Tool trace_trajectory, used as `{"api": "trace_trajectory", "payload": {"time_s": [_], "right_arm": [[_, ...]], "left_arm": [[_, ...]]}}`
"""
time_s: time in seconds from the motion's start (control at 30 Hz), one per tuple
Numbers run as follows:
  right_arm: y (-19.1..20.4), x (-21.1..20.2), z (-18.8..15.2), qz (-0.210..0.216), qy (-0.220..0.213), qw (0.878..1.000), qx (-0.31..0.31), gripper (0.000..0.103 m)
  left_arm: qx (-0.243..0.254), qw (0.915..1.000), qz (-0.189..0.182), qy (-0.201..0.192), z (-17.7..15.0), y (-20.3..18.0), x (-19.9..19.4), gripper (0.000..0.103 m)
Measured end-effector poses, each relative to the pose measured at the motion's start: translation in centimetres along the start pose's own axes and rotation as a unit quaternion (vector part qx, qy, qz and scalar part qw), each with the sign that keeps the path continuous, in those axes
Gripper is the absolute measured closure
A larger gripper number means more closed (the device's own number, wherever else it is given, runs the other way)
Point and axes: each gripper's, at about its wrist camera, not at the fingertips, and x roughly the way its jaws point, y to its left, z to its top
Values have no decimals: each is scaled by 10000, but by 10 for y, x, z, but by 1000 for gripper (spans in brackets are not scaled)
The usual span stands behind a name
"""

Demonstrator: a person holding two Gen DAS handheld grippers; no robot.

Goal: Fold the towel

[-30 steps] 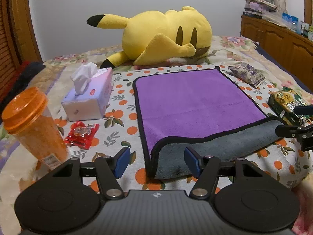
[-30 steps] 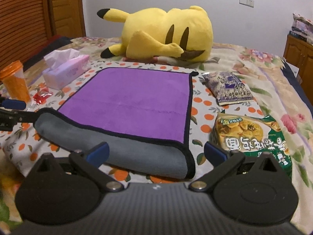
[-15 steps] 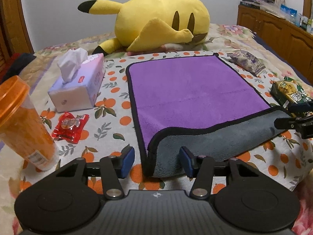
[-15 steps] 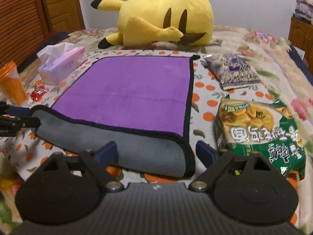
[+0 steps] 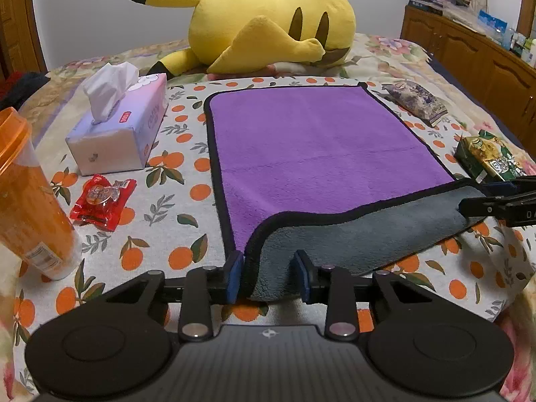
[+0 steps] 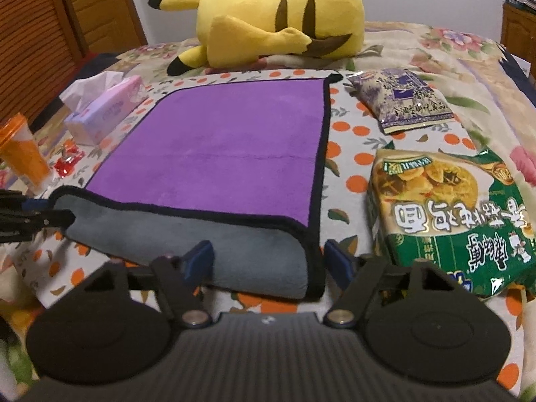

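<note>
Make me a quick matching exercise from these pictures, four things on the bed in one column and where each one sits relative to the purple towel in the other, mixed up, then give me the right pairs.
Things:
1. tissue box
2. yellow plush toy
3. green snack bag
4. red candy packet

Places relative to the towel:
A. beyond its far edge
B. right of it, toward the near end
C. left of it, toward the far end
D. left of it, between the tissue box and the orange cup

Pairs: 1-C, 2-A, 3-B, 4-D
</note>
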Motion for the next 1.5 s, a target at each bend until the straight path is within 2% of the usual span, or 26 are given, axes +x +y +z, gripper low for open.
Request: {"api": "trace_trajectory", "payload": {"time_s": [0.1, 0.2, 0.3, 0.37, 0.47, 0.57, 0.87, 0.9, 0.97, 1.07, 1.5], "right_arm": [[1, -3, 2, 26, -25, 10000, -45, 41], [0, -4, 3, 37, -35, 10000, -76, 54], [-3, -5, 4, 32, -14, 9999, -100, 65], [-3, -4, 4, 13, 8, 9999, -126, 74], [-1, -3, 3, -27, 16, 9997, -252, 79], [-1, 0, 1, -136, 91, 9992, -351, 80], [-5, 3, -1, -36, 145, 9995, -268, 81], [-5, 2, -1, -26, 146, 9995, -282, 82], [-5, 2, -1, 25, 144, 9994, -318, 97], [-2, 0, -1, -28, 94, 9991, -417, 99], [-7, -26, 13, 20, -745, 9967, -324, 100]], "left_arm": [[9, 10000, -21, -3, 0, -1, -1, 72], [-15, 10000, -33, -1, -1, -1, -1, 75], [-28, 10000, 6, 19, -1, 0, 0, 83], [-49, 10000, -26, 25, -1, 0, 0, 84], [-52, 10000, -45, 30, -1, 0, 0, 85], [-47, 10000, -34, 36, -1, 0, 1, 85], [-39, 10000, -46, 44, -2, 0, 2, 87], [-42, 10000, -62, 43, -2, 0, 2, 93], [-65, 9999, -94, 23, -2, 0, 1, 95], [-109, 9999, -109, -63, -1, 0, -2, 97], [50, 9973, -85, -726, 11, -14, -35, 97]]}}
